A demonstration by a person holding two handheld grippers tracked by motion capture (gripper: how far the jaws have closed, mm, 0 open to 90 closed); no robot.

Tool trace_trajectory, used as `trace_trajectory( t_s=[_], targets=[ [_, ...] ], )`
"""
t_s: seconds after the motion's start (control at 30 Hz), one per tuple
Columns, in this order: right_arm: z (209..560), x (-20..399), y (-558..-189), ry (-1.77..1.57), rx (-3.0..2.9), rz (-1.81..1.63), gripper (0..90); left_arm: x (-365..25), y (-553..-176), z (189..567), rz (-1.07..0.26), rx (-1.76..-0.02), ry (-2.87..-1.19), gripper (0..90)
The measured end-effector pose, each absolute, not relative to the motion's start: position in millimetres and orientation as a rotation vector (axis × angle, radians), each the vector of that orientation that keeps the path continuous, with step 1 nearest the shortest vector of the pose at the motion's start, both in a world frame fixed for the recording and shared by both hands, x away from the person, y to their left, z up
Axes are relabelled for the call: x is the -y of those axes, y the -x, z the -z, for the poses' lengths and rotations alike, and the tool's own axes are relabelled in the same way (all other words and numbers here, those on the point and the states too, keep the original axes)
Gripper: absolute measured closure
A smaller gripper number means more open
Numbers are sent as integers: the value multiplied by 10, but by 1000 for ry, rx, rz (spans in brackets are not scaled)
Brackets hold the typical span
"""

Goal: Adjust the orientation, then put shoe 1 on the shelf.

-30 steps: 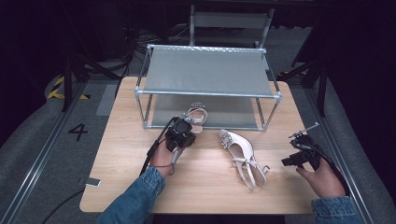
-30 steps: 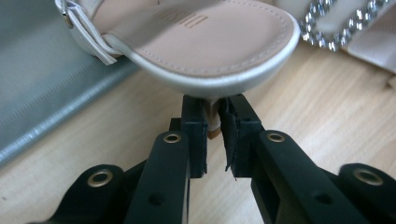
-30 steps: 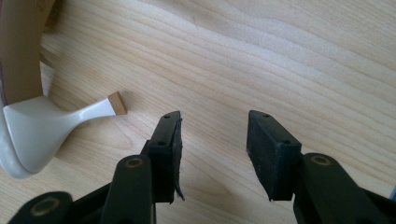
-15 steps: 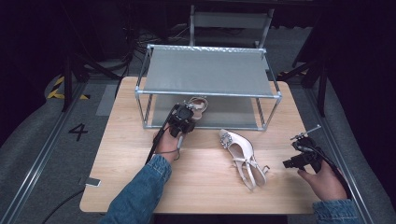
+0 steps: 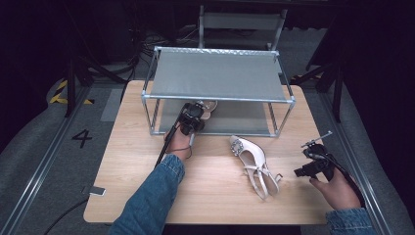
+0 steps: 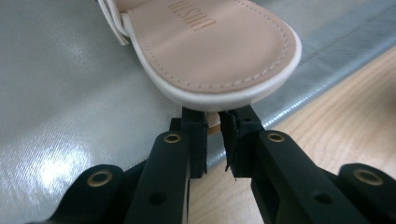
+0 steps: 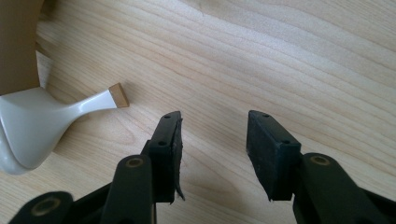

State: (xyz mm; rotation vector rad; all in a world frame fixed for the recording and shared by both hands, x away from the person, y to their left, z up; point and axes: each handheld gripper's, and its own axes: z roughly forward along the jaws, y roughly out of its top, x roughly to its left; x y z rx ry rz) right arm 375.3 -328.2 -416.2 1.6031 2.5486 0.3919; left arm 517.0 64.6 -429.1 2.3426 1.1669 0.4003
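Left hand-held gripper (image 6: pixel 214 135) clamped on sandal (image 6: pixel 210 46) heel over rack (image 5: pixel 215 78) lower shelf; right hand-held gripper (image 7: pixel 212 140) open, empty

Overhead light on my pale wooden table (image 5: pixel 205 191); surroundings near black. High view soft and grainy. My left gripper view: white glare patches lower left on the shiny grey fabric shelf (image 6: pixel 60 116), black jaws at the bottom blurred. Right gripper view evenly bright, soft shadows under the jaws.
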Motion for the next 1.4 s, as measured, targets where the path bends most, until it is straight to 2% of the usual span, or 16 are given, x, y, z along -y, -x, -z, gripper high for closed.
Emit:
trace_trajectory(
  t_s=[0.07,0.2,0.23,0.27,0.3,0.33,0.4,0.43,0.47,0.53,0.6,0.87,0.93,1.13,1.4],
  targets=[
    [4167,3281,-3747,-1602,-2552,-388,560,-588,-5167,4329,-357,-1281,-2282,802],
    [4158,3301,-3737,-1606,-2547,-394,560,-547,-5218,4350,-357,-1270,-2314,801],
    [4156,3309,-3737,-1604,-2547,-392,560,-493,-5201,4365,-295,-1293,-2263,799],
    [4156,3309,-3736,-1608,-2545,-394,560,-525,-5253,4354,-349,-1206,-2341,798],
    [4155,3309,-3735,-1606,-2546,-396,560,-516,-5261,4361,-344,-1196,-2348,797],
    [4155,3309,-3735,-1604,-2546,-394,560,-472,-5233,4384,-315,-1265,-2317,795],
    [4158,3298,-3736,-1603,-2548,-395,560,-442,-5209,4402,-286,-1283,-2322,791],
    [4156,3295,-3737,-1601,-2551,-394,560,-413,-5168,4405,-283,-1314,-2293,772],
    [4158,3291,-3739,-1597,-2552,-399,560,-455,-5185,4375,-335,-1191,-2369,739],
    [4160,3286,-3752,-1594,-2552,-393,559,-463,-5165,4353,-341,-1173,-2377,667],
    [4156,3270,-3762,-1589,-2552,-391,555,-456,-5043,4302,-317,-1235,-2315,629],
    [4120,3210,-3789,-1560,-2551,-412,556,-605,-4712,4071,-306,-1147,-2362,535],
    [4121,3197,-3791,-1554,-2554,-407,555,-610,-4598,3998,-339,-1117,-2364,533],
    [4079,3137,-3799,-1516,-2561,-430,554,-667,-4313,3785,-325,-1054,-2382,508],
    [3974,3019,-3758,-1452,-2591,-481,559,-834,-4080,3715,-299,-1037,-2413,473]
  ],
)
